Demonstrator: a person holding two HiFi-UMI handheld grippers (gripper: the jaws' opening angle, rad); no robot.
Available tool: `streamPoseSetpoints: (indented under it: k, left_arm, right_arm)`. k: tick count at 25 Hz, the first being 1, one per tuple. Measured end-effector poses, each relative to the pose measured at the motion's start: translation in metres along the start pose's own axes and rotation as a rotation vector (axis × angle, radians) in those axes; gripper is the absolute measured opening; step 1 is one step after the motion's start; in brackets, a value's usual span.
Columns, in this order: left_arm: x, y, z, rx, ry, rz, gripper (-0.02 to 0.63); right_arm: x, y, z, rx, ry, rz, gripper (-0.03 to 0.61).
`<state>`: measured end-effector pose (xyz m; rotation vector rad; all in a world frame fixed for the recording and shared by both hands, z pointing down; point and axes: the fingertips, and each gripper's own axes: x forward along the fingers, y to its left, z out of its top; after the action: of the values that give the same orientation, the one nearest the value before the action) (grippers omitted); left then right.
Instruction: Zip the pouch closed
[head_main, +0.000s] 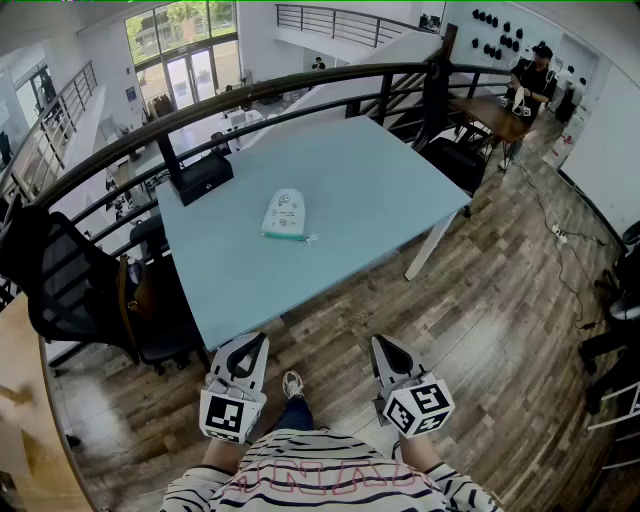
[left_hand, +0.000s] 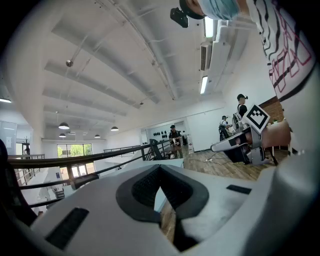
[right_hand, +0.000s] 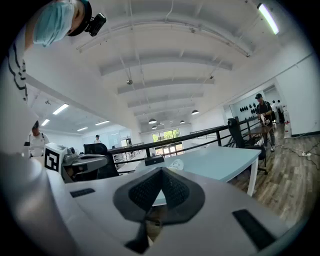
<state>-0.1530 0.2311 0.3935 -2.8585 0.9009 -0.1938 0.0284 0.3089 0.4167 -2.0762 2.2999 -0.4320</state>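
Handling: pouch (head_main: 284, 213) looks light, soft and floppy; it would likely slide unless pinned.
Hold: one tongs on the fabric by the teal zipper edge (head_main: 287, 236), the other on the zip pull, too small to pick out.
Place: flat on the table (head_main: 380, 180), upper centre of the head view, well apart from both tongs.
Left tongs (head_main: 257, 342): closed, empty, lower left.
Right tongs (head_main: 381, 345): closed, empty, lower right.

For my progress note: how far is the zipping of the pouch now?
Nothing looks done yet. The pouch lies alone on the table; its zipper is too small to judge. The left gripper and right gripper are shut, empty, short of the table. Reaching, gripping, zipping remain.
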Motion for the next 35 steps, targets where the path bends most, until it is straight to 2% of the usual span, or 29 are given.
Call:
streamPoseSetpoints:
  k: [5,9,15,16,17,18,19,28,35]
  left_arm:
    - [0.003,0.004,-0.003,0.026,0.019,-0.016,0.025]
    - [0.006,0.004,0.001,-0.002,-0.015,-0.045,0.025]
    - [0.024,0.007,-0.015,-0.053,0.026,-0.082,0.031]
    - [0.028,0.008,-0.018,-0.056,0.037,-0.087,0.043]
    - [0.033,0.01,-0.022,-0.06,0.05,-0.093,0.096]
    - [0.038,0.012,-0.026,-0.064,0.063,-0.096,0.172]
    - [0.044,0.015,-0.03,-0.067,0.074,-0.099,0.183]
    - [0.096,0.07,-0.045,-0.083,0.095,-0.088,0.183]
    - [0.134,0.114,-0.056,-0.102,0.107,-0.11,0.181]
  right_arm:
    - [0.006,0.003,0.0,0.002,0.003,-0.001,0.026]
    - [0.012,0.004,0.004,0.038,-0.014,0.027,0.027]
    - [0.033,-0.007,0.0,0.029,0.011,0.037,0.036]
    - [0.039,-0.009,0.0,0.033,0.017,0.043,0.06]
    - [0.045,-0.011,-0.001,0.035,0.025,0.049,0.122]
    - [0.051,-0.012,-0.002,0.035,0.034,0.053,0.146]
    - [0.057,-0.014,-0.003,0.034,0.043,0.056,0.146]
    - [0.133,-0.034,0.006,0.047,0.084,0.069,0.146]
    - [0.197,-0.042,0.011,0.047,0.117,0.068,0.146]
